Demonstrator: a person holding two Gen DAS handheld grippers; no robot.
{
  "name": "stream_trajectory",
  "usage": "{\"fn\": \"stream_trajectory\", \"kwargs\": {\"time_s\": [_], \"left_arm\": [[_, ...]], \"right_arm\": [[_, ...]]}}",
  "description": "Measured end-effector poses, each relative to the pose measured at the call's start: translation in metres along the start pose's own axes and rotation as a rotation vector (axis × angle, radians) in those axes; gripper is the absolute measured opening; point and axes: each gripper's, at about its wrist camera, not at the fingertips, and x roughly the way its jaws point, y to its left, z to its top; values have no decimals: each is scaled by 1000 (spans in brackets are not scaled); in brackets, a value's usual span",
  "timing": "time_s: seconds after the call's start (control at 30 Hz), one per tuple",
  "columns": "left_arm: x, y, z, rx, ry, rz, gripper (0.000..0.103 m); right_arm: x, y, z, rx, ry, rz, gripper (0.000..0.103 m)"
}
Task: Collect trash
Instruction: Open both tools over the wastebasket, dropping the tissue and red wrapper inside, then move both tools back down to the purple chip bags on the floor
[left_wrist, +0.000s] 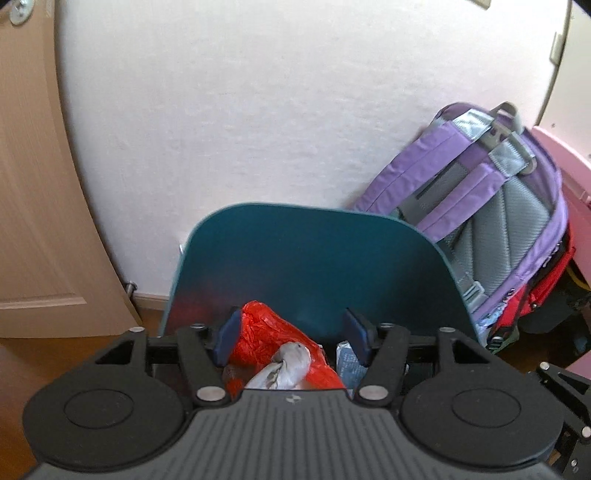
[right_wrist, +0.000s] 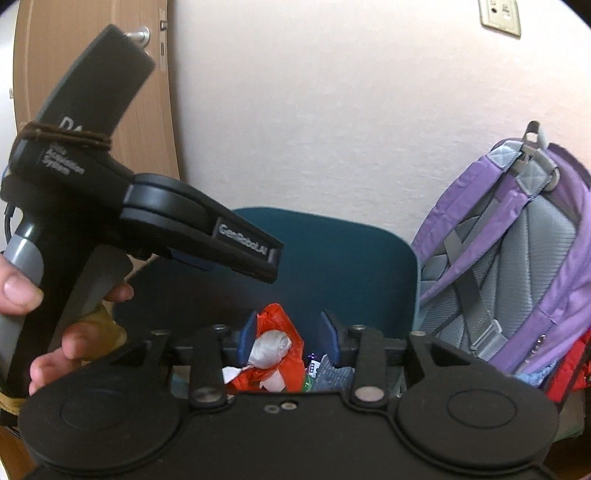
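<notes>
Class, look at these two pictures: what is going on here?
A person is collecting trash with two handheld tongs. Both the left tongs and the right tongs hang open over a teal bin, gripping nothing. Inside lie a red plastic bag and a crumpled grey wad. A purple backpack leans on the wall beside the bin.

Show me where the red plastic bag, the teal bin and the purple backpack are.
red plastic bag (left_wrist: 266, 332), left wrist view, on its crinkled upper side.
teal bin (left_wrist: 314, 258), left wrist view, on its inner back wall.
purple backpack (right_wrist: 517, 258), right wrist view, on its grey back padding.
</notes>
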Motion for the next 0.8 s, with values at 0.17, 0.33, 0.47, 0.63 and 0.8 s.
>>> {"fn": "stream_trajectory", "kwargs": {"time_s": [0.17, 0.33, 0.47, 0.63, 0.8], "left_arm": [[-37, -8, -6, 34, -43, 10, 64], [-74, -15, -24, 68, -68, 1, 64], [-99, -18, -47, 106, -72, -3, 64], [-123, -18, -77, 150, -77, -23, 67], [-137, -12, -113, 189, -59, -41, 68]], "right_arm": [[-36, 4, 1, 11, -33, -3, 43], [-76, 9, -3, 22, -57, -3, 49], [-101, 10, -12, 34, -64, 1, 53], [-121, 18, -34, 18, -53, 15, 58], [-137, 24, -61, 14, -34, 42, 62]]}}
